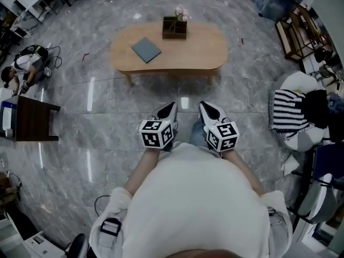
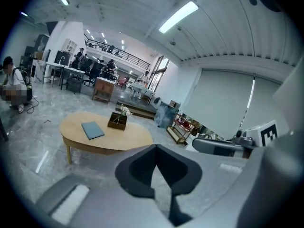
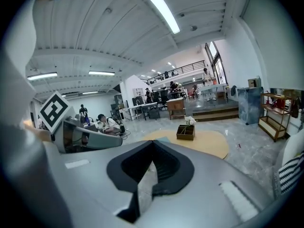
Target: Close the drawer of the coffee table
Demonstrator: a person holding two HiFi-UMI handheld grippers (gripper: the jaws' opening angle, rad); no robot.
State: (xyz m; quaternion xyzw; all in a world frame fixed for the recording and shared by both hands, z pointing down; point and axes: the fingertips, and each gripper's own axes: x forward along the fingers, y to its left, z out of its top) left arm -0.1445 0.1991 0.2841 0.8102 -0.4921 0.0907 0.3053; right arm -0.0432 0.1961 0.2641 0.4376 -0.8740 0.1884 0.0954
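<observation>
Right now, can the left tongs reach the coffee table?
Probably not: the left tongs sit near the person's body, with floor between them and the coffee table. Nothing blocks the way; stepping closer should do.

The left gripper (image 1: 172,107) and the right gripper (image 1: 205,107) are held side by side in front of the torso (image 1: 196,198). They are close together but not touching. Both point forward and slightly downward.

The jaws of the left gripper are closed tip to tip, with nothing between them. The jaws of the right gripper are likewise closed and empty.

Each gripper carries a marker cube at its rear: the left cube (image 1: 157,134) and the right cube (image 1: 223,136).

The left forearm (image 1: 141,172) and the right forearm (image 1: 245,172) are bare. They extend forward from white sleeves (image 1: 112,206) and converge toward the grippers.

Each gripper view shows the other gripper alongside at a similar height.
</observation>
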